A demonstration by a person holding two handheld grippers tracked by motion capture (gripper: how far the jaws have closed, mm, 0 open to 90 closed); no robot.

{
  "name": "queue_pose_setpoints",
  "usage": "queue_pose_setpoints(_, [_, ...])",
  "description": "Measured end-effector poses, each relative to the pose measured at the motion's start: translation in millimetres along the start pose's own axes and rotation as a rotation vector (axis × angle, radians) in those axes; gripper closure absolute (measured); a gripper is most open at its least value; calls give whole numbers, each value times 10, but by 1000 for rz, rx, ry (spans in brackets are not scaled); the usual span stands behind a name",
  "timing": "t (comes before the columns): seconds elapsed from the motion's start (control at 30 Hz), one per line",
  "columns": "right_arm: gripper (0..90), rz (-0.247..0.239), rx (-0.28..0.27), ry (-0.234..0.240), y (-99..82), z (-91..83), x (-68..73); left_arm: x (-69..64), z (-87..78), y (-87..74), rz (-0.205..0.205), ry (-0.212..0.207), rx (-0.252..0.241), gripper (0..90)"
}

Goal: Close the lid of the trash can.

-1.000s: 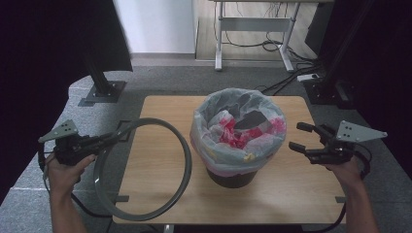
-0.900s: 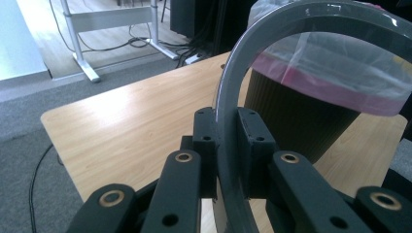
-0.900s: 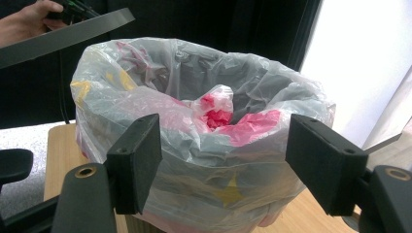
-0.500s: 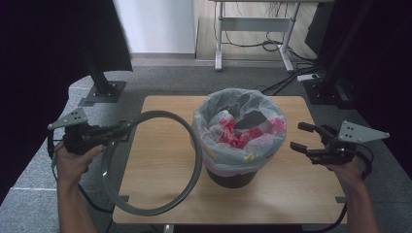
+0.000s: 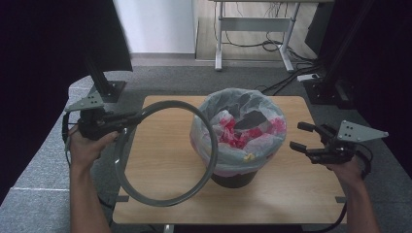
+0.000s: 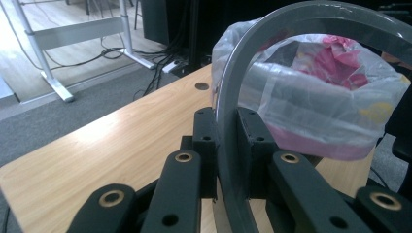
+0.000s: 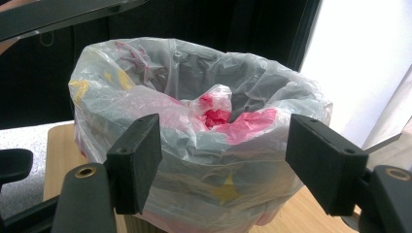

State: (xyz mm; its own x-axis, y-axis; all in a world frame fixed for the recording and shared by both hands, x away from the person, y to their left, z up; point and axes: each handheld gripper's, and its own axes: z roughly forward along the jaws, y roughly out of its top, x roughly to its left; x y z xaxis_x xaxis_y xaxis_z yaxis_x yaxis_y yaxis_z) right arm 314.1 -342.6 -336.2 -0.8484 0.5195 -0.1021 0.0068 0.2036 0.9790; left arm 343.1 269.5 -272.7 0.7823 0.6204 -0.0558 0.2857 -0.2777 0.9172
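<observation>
A dark bin lined with a translucent bag (image 5: 238, 131) stands on the wooden table (image 5: 301, 194), with red and pink waste inside. My left gripper (image 5: 131, 118) is shut on the edge of a large grey ring (image 5: 170, 103), which it holds tilted above the table's left half. The ring's right side overlaps the bag's left edge. In the left gripper view the jaws (image 6: 227, 141) clamp the ring (image 6: 228, 92) with the bag (image 6: 316, 97) beyond. My right gripper (image 5: 300, 136) stands open just right of the bin, holding nothing. Its pads (image 7: 138, 155) frame the bag (image 7: 194, 97).
Black stand bases sit on the grey carpet behind the table at left (image 5: 109, 90) and right (image 5: 325, 90). A white desk frame (image 5: 252, 22) and floor cables (image 5: 291, 63) lie farther back. Bare tabletop shows in front of the bin.
My left gripper has carried the ring up and to the right, toward the bin, so the ring now reaches over the bag's left side. The right gripper has stayed where it was.
</observation>
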Motion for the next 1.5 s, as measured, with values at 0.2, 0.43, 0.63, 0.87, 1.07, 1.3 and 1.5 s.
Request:
queue_pose_setpoints(0.2, [290, 5, -4, -8, -1, -36, -28, -37, 96, 96, 18, -12, 9, 797])
queue_pose_setpoints(0.43, [290, 3, 0, -8, -6, -48, -20, -51, 188, 163, 24, -25, 7, 797])
queue_pose_setpoints(0.63, [290, 2, -6, -12, -4, -65, -20, -103, 264, 285, 47, -32, 13, 796])
queue_pose_setpoints(0.87, [290, 4, -2, -10, -27, -65, -14, -171, 376, 376, 64, -39, 19, 796])
queue_pose_setpoints(1.07, [289, 5, -5, -11, -44, -82, -12, -176, 479, 433, 62, -69, 16, 796])
queue_pose_setpoints(1.3, [290, 6, -9, -16, -48, -122, -20, -194, 582, 516, 76, -65, 42, 796])
queue_pose_setpoints(1.5, [289, 9, -9, -16, -56, -127, -31, -214, 685, 599, 87, -67, 47, 795])
